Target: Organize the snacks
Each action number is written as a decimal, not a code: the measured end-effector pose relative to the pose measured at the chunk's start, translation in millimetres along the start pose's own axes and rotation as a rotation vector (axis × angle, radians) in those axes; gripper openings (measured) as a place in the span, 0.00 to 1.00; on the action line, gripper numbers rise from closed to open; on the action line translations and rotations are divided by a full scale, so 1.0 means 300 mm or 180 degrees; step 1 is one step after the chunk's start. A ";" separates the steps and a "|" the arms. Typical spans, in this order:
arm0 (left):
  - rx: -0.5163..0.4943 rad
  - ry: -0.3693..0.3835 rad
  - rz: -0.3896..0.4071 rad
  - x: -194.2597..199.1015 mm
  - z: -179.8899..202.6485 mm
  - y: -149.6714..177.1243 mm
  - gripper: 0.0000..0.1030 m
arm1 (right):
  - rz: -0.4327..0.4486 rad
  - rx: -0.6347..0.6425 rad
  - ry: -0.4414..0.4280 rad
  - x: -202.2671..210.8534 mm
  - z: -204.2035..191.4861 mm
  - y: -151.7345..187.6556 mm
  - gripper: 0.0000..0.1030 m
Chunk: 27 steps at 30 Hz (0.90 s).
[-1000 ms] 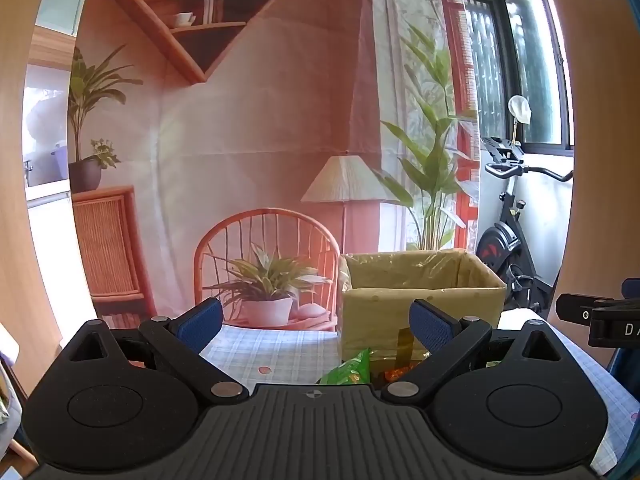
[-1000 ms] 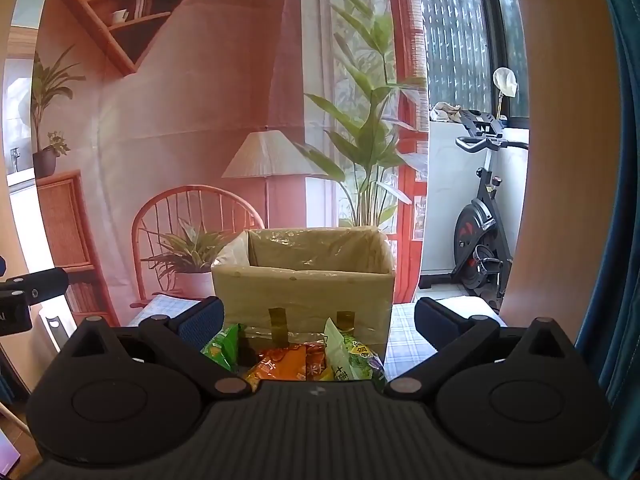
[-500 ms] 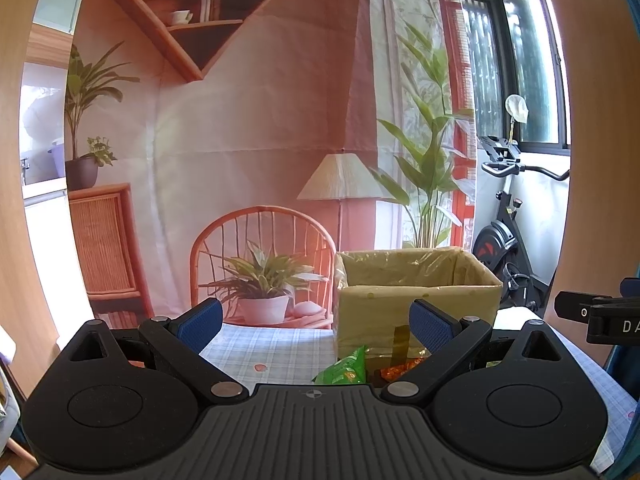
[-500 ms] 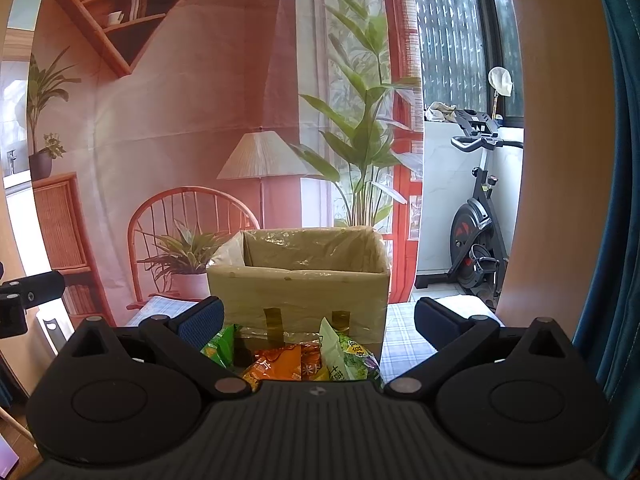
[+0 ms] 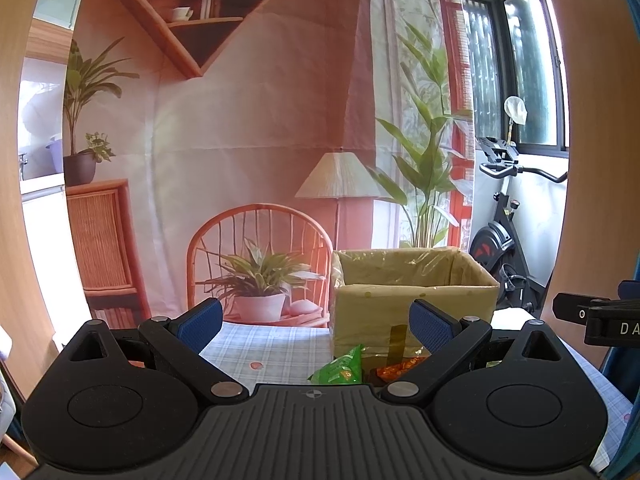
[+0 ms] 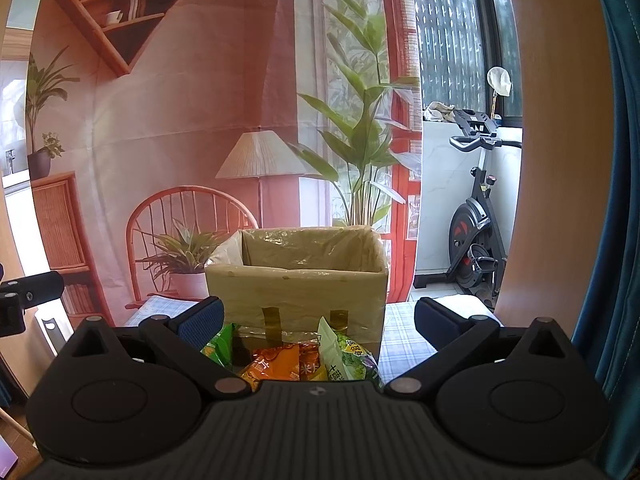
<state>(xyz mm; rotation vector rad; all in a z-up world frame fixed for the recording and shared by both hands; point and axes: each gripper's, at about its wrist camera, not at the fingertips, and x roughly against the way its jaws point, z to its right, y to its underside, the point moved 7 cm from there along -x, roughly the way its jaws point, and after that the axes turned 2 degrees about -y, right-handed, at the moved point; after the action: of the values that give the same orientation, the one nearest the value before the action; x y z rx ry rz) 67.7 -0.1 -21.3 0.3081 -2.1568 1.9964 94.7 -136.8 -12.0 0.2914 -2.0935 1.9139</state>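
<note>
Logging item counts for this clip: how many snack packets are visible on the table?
3, all in front of the cardboard box: a green packet at left, an orange packet in the middle, a pale green packet at right. The tongs' body may hide more.

A tan cardboard box (image 6: 296, 292) wore brownish-yellow tape strips. Bright green (image 6: 218, 346), orange (image 6: 276, 362) and pale green crinkly snack packets (image 6: 346, 354) lay at its six o'clock, over a blue-and-white checked tablecloth (image 5: 272, 344). Blue ribbed finger pads (image 5: 200, 320) tipped black gripper bodies.
</note>
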 end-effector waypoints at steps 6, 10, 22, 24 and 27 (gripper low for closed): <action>0.0006 0.0004 -0.0009 -0.001 0.002 0.002 0.98 | -0.0002 -0.0003 -0.0001 0.000 0.003 0.003 1.00; 0.0010 0.0011 -0.0016 -0.003 0.002 0.004 0.98 | -0.0003 -0.0001 -0.0001 0.000 0.003 0.003 1.00; 0.0011 0.0013 -0.0018 -0.003 0.002 0.005 0.98 | -0.0005 -0.0003 0.0001 0.000 0.002 0.003 1.00; 0.0012 0.0012 -0.0017 -0.003 0.002 0.005 0.98 | -0.0004 -0.0003 -0.0001 0.000 0.003 0.003 1.00; 0.0016 0.0009 -0.0019 -0.003 0.003 0.006 0.98 | -0.0002 -0.0004 -0.0002 0.000 0.004 0.004 1.00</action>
<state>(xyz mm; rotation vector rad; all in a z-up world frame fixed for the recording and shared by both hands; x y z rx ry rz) 68.1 -0.7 -23.5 0.3120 -2.1471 1.9981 94.3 -137.8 -13.1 0.2924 -2.0948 1.9125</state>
